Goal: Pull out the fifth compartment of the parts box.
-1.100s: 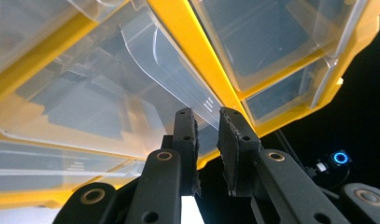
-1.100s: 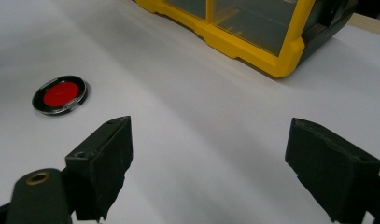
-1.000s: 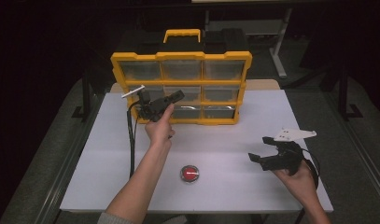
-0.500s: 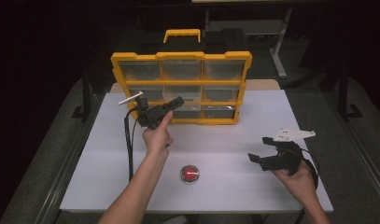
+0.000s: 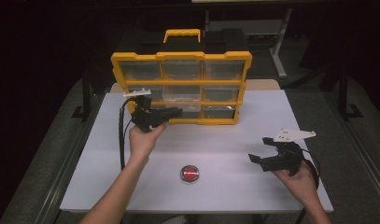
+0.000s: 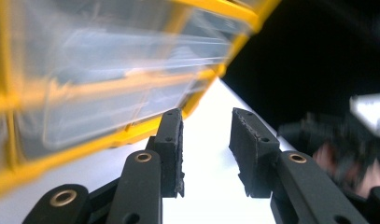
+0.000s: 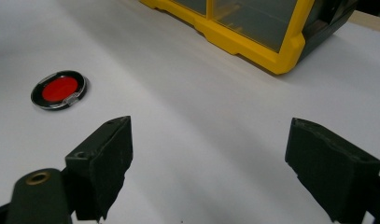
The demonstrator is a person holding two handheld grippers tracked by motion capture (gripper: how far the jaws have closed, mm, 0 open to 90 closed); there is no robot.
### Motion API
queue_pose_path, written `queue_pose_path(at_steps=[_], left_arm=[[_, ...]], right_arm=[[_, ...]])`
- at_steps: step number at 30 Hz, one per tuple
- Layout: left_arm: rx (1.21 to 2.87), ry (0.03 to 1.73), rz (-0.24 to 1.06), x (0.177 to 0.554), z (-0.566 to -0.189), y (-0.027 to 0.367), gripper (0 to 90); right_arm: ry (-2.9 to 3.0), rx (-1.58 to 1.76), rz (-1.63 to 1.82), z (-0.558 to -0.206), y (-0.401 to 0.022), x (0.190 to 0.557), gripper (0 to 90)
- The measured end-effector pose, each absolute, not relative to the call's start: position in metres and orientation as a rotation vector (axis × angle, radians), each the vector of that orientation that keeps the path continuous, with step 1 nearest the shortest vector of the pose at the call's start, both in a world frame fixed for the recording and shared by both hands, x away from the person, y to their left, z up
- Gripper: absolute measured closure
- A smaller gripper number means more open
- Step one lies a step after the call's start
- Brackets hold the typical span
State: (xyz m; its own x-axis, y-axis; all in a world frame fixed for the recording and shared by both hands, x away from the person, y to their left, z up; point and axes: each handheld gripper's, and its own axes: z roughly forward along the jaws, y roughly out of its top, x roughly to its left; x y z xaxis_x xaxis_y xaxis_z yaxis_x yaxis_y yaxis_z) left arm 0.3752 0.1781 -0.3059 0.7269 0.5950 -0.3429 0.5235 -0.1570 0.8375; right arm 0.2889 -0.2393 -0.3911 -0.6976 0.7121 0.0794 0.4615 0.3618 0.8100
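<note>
Yellow plastic organiser case [image 5: 180,88] with clear drawers stands upright at the back edge of the white worktop [image 5: 225,140]. Left hand-held gripper [image 5: 171,113] sits at its lower drawers, jaws just opening, nothing between them; no drawer looks pulled out yet. Right hand-held gripper [image 5: 261,150] rests spread near the right edge. Round red button [image 5: 189,173] lies near the front edge.

Dark lab or workshop: white worktable [image 5: 225,154], yellow drawer organizer [image 5: 180,88], metal-framed benches behind.

Black tool [image 5: 177,112] (brass rivets), textured pads [image 6: 171,149], black cable [image 5: 121,140]
</note>
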Motion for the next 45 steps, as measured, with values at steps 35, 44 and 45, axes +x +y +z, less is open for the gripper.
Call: queue_pose_path(at_steps=[35,44,45], left_arm=[[2.471,0.401,0.18,0.454,-0.267,0.137,61.0],[2.489,0.335,0.169,0.451,-0.267,0.137,68.9],[2.478,0.342,0.158,0.449,-0.268,0.137,69.0]], right_arm=[[2.384,1.009,1.284,-0.394,-0.239,0.294,14.5],[2.389,1.006,1.28,-0.395,-0.238,0.294,14.5],[2.387,1.006,1.281,-0.395,-0.238,0.294,14.5]])
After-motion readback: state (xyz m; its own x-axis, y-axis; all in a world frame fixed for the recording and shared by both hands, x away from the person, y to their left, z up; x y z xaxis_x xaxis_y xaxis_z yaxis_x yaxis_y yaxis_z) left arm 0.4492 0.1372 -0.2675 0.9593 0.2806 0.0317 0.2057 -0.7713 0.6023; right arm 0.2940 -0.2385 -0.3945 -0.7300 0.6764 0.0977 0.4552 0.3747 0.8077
